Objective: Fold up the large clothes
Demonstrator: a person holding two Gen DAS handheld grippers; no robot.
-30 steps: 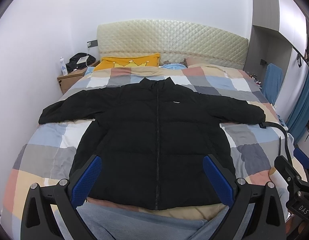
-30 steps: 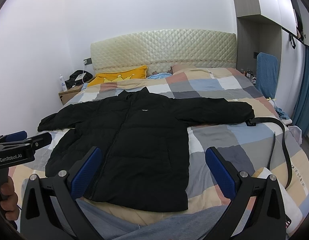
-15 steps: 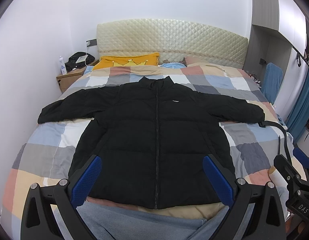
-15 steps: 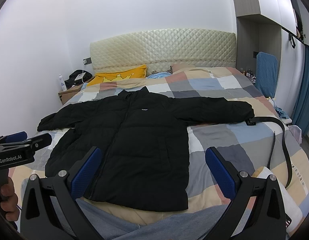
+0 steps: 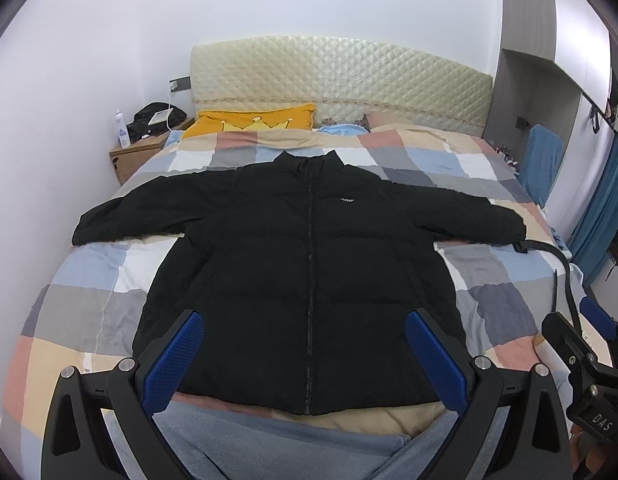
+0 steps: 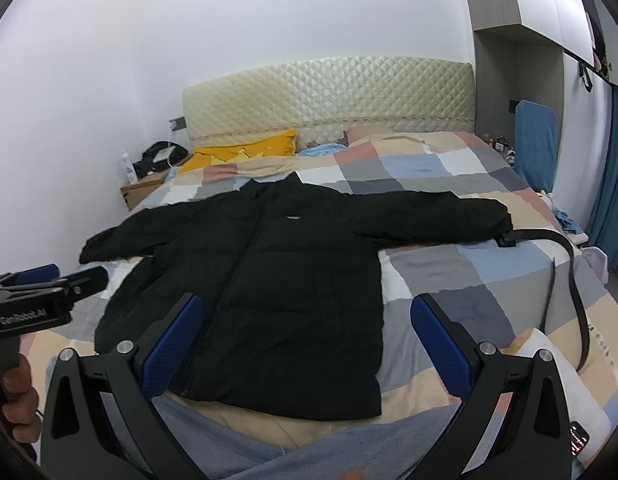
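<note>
A large black puffer jacket [image 5: 305, 264] [image 6: 277, 280] lies flat and zipped on the checked bedspread [image 5: 85, 292] [image 6: 461, 272], both sleeves spread out sideways, collar toward the headboard. My left gripper [image 5: 305, 354] hovers open above the jacket's hem, blue pads wide apart, nothing between them. My right gripper [image 6: 307, 340] is open too, held over the hem's right half. Each gripper shows at the edge of the other's view: the right gripper [image 5: 585, 356], and the left gripper [image 6: 37, 300] with a hand on its handle.
A black belt [image 6: 569, 272] curls from the right sleeve's cuff toward the bed's near right corner. A yellow pillow [image 5: 253, 120] lies by the quilted headboard [image 5: 341, 72]. A wooden nightstand [image 5: 137, 152] stands left, blue curtains [image 6: 613, 184] right. Grey trouser legs [image 5: 277, 444] fill the foreground.
Both grippers have risen and tilted slightly, so the jacket sits a little lower in each view. The jacket has not moved and both grippers stay open.
</note>
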